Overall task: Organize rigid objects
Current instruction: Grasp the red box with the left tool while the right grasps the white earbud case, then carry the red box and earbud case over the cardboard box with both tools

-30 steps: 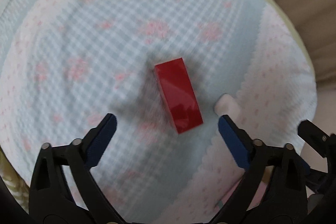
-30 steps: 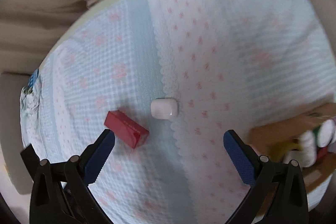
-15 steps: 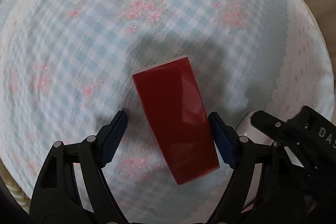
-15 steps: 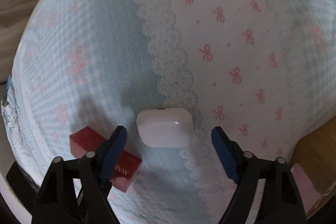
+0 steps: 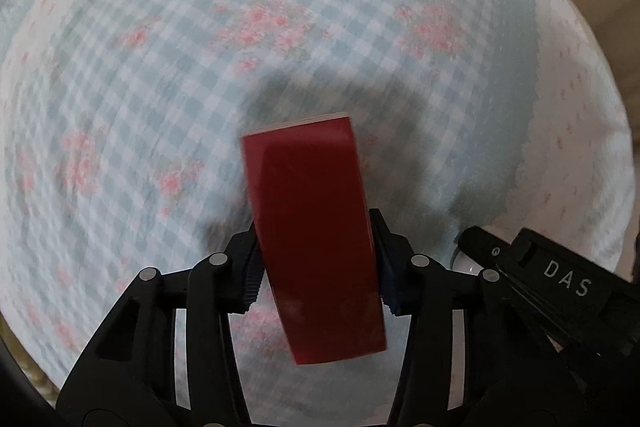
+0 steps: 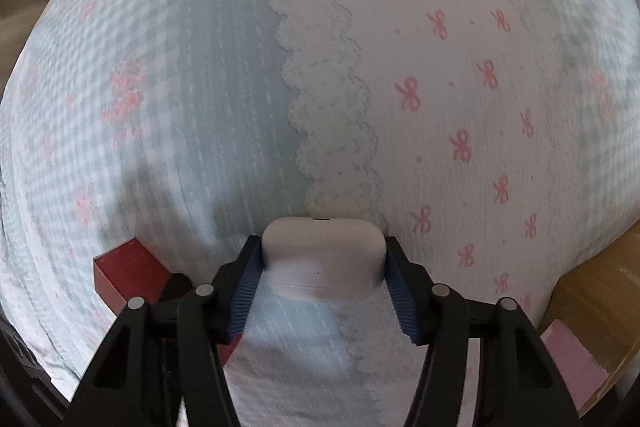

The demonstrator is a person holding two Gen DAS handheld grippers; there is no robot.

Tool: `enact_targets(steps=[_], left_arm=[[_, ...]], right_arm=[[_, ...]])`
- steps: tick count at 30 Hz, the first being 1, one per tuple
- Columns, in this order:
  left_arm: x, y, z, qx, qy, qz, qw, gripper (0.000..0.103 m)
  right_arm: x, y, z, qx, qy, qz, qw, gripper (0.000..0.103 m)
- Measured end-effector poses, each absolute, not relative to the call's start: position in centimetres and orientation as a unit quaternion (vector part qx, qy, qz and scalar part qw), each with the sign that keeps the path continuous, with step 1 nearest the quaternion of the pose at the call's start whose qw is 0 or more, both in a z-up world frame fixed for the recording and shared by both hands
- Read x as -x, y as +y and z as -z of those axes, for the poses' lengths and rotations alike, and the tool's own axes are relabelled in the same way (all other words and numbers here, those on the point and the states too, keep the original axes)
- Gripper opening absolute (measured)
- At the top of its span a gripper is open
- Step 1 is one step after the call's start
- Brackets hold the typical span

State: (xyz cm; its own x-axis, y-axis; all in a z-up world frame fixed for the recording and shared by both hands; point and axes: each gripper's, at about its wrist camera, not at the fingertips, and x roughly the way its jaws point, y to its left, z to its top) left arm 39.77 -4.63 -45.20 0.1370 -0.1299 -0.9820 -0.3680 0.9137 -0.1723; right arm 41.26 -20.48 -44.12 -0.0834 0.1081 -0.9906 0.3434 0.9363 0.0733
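My left tongs [image 5: 316,267] are pinching the red box [image 5: 316,235], 1 blue ribbed pad pressed against each long side near its middle. The box runs lengthwise away from me, its glossy top face up and its far end reaching out past the fingertips over the blue-and-white checked bedspread [image 5: 160,67] with pink flower sprigs. A dark shadow spreads on the cloth around the box's far end. Whether the box touches the cloth or hangs just above it, I cannot tell. At the lower right of the left view, the black frame of my right tongs, lettered "DAS", pokes in.

My right tongs [image 6: 322,267] are pinching the white earbud case [image 6: 324,259], a rounded, smooth shell held across its 2 short ends by the blue pads. It sits right at the scalloped lace edge [image 6: 332,107] where the plain blue stripe meets the white panel dotted with pink bows. In the right view the red box [image 6: 128,269] shows just to the left of the case, partly behind my left finger. At the far right a brown cardboard box [image 6: 592,291] holds a pink item [image 6: 572,363].
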Motion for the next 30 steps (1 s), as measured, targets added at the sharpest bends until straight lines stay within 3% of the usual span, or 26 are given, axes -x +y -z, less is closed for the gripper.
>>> enact_targets(steps=[13, 22, 30], left_arm=[[-35.4, -1.6, 40.3, 0.212, 0.611, -0.047, 0.761, 0.039], [-31.5, -1.9, 32.3, 0.181, 0.574, 0.006, 0.799, 0.039], [-28.2, -6.4, 25.0, 0.135, 0.543, 0.107, 0.822, 0.039]], right_arm=[[-35.5, -21.7, 40.3, -0.168, 0.699, 0.062, 0.692, 0.055], [-32.8, -23.5, 33.2, -0.208, 0.655, 0.054, 0.725, 0.055], [-28.2, -27.7, 23.6, -0.249, 0.604, 0.084, 0.752, 0.055]])
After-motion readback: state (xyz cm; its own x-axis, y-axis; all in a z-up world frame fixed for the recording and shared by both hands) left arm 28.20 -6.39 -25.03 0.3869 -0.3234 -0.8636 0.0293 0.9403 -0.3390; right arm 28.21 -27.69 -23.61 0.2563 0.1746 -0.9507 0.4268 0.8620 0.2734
